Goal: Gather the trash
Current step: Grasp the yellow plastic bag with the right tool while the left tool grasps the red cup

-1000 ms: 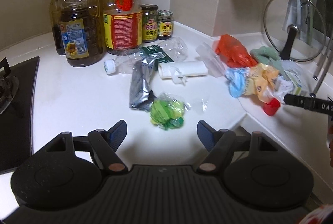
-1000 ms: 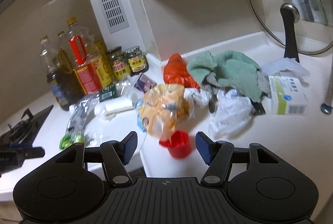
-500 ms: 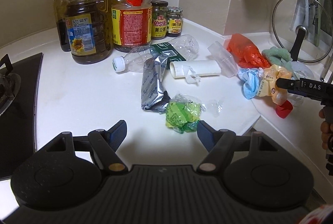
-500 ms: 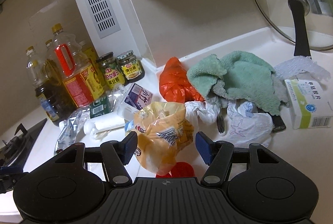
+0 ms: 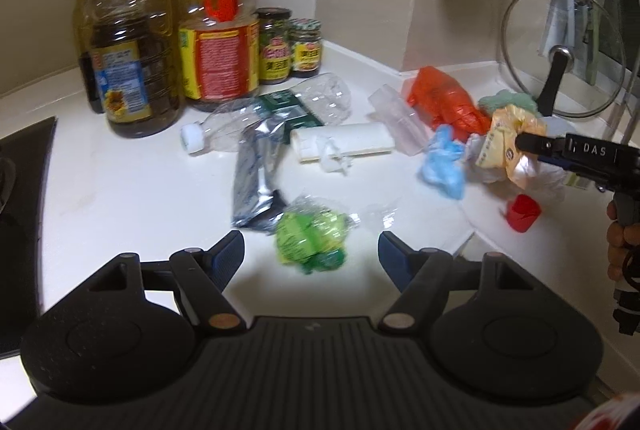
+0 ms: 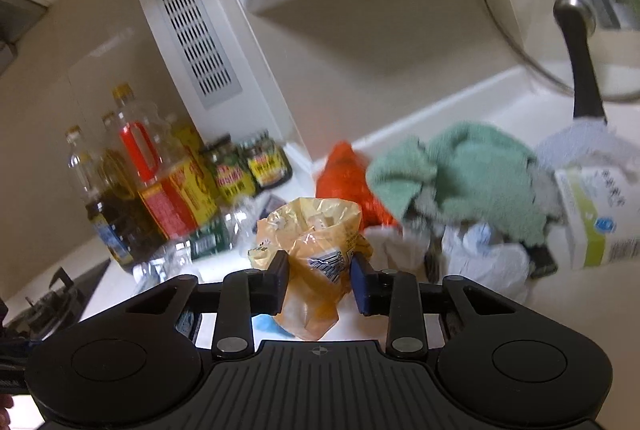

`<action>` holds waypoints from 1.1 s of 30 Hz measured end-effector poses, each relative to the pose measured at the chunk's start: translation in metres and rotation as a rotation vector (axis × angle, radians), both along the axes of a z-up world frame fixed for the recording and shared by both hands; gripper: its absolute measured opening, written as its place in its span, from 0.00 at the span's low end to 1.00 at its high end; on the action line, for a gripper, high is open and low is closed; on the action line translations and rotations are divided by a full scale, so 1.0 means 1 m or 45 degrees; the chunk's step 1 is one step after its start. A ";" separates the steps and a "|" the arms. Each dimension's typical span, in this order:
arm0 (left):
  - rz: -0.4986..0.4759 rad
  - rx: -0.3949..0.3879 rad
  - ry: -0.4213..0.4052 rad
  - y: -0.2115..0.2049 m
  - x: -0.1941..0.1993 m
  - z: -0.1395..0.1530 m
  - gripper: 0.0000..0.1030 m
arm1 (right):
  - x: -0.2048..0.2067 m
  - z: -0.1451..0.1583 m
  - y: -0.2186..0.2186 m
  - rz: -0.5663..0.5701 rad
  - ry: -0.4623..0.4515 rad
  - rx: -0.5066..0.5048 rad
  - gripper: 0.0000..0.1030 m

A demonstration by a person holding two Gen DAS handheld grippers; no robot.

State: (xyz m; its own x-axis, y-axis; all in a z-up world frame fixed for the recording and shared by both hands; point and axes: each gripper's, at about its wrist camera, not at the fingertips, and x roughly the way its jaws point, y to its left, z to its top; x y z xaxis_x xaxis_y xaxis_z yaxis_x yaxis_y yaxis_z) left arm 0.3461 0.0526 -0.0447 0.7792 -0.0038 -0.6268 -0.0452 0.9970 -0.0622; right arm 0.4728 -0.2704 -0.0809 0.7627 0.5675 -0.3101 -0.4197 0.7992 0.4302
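Right gripper (image 6: pixel 320 280) closing on a yellow plastic bag (image 6: pixel 316 262)

Its fingers pinch the bag amid counter clutter, orange bag (image 6: pixel 344 178) and green cloth (image 6: pixel 472 174) just behind; left gripper (image 5: pixel 311 256) hangs wide over a green wrapper (image 5: pixel 310 236).

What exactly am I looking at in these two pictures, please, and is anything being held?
There is no robot: a person holds a two-fingered claw in each hand, each with a camera looking along its fingers. The left claw is open above a green wrapper on the white counter. The right claw has just been closing and now pinches a yellow plastic bag; the left view shows it from the side. Around lie a crushed clear bottle, an orange bag and a green cloth.
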 end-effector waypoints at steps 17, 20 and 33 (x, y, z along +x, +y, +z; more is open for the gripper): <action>-0.464 -0.044 -0.066 -0.120 0.043 -0.014 0.62 | -0.055 0.029 -0.087 -0.260 -0.039 0.028 0.32; -0.519 -0.038 -0.067 -0.139 0.053 -0.020 0.62 | -0.063 0.025 -0.101 -0.309 -0.014 0.023 0.32; -0.599 0.059 -0.033 -0.180 0.088 -0.052 0.62 | -0.085 0.012 -0.137 -0.417 0.045 0.022 0.32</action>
